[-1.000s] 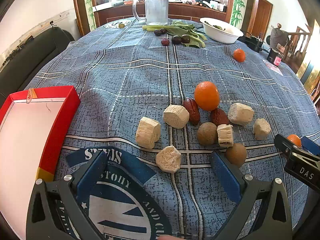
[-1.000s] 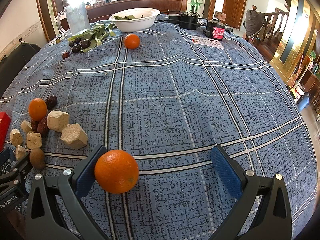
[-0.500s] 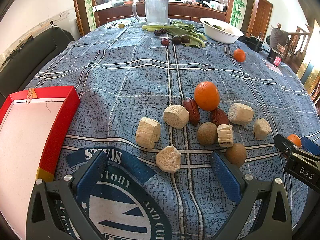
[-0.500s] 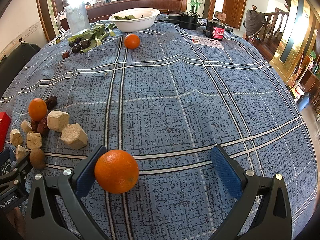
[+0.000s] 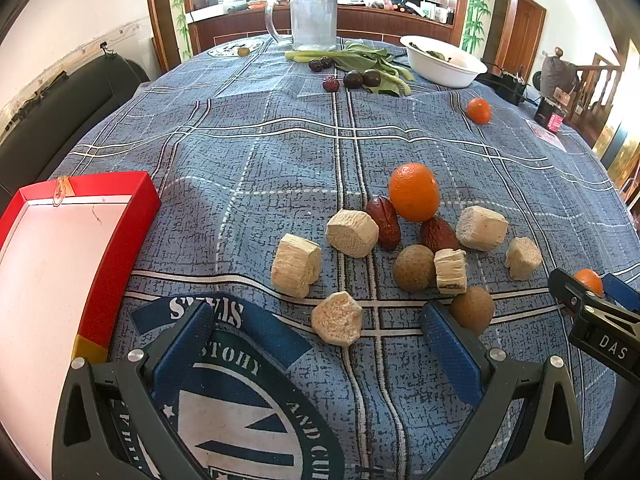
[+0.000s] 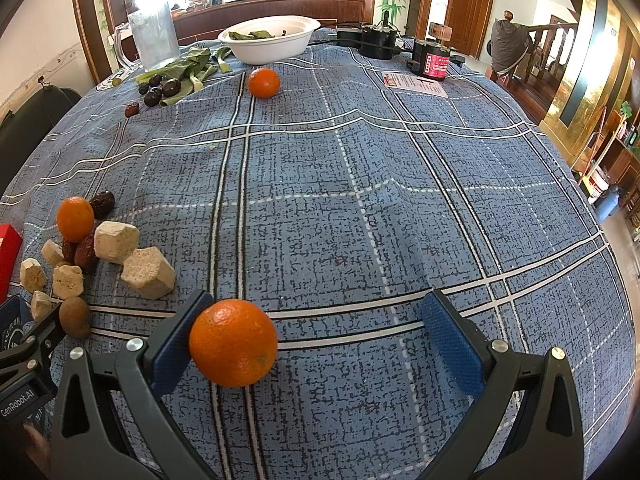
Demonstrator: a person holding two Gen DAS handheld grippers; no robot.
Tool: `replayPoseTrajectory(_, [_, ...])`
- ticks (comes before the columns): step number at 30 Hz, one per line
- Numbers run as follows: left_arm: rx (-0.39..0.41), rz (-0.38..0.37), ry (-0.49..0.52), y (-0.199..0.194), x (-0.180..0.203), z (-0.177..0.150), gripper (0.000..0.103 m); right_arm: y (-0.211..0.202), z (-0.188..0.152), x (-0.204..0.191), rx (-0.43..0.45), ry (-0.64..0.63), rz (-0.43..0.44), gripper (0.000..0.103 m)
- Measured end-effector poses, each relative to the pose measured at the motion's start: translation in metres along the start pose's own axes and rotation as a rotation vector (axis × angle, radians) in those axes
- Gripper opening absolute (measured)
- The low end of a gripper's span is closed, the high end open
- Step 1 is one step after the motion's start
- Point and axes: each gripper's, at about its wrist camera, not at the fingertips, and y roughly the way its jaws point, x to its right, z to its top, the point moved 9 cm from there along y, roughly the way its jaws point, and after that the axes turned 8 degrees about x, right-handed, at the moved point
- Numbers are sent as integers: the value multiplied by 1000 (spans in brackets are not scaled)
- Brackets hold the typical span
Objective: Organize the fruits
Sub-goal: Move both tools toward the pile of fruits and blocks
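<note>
A loose heap of food sits mid-frame in the left wrist view: pale cut chunks [image 5: 352, 233], two dark red dates [image 5: 384, 222], two brown round fruits [image 5: 414, 267] and an orange [image 5: 414, 192], all on the blue plaid tabletop [image 5: 260, 152]. One pale chunk [image 5: 337, 318] lies between the spread fingers of the left gripper [image 5: 316, 344], touching neither. A red tray [image 5: 116, 236] with a white floor fills the left edge. At the top stand a clear pitcher [image 5: 314, 16], leafy greens [image 5: 368, 60] and a white bowl [image 5: 442, 66].

Only the right wrist view shows the near orange [image 6: 233, 343] in full: bright, dimpled skin, round, resting on the cloth against the left finger of the right gripper [image 6: 316, 344], whose jaws stand wide apart, the other finger well clear. The left view catches just a sliver of it at the right edge. The right view also shows a black jar [image 6: 434, 60] and a card [image 6: 414, 84] at upper right, and a far orange [image 6: 264, 83] near the bowl.
</note>
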Motion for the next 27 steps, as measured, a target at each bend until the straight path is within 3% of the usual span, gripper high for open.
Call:
replayPoseTrajectory(6, [2,21,1,-5,-4,1,101,0,0,0,0,0,0,103])
replayPoseTrajectory(11, [186,58,22,-50,-20,32,101,0,1,0,0,0,0,103])
replayPoseTrajectory(18, [205,54,103,-65,-29,24,102,0,1,0,-1,8,1,103])
replayPoseTrajectory(21, [182,61,107,-59,-32,18,102,-5,4,0,16,7,64,103])
replayPoseTrajectory(24, [163,61,103,-61,-35,13,102,-30,21,-6,132,31,158,103])
replayPoseTrajectory(27, [162,80,102,-64,-40,14,102,-45,28,-16,186,17,231,103])
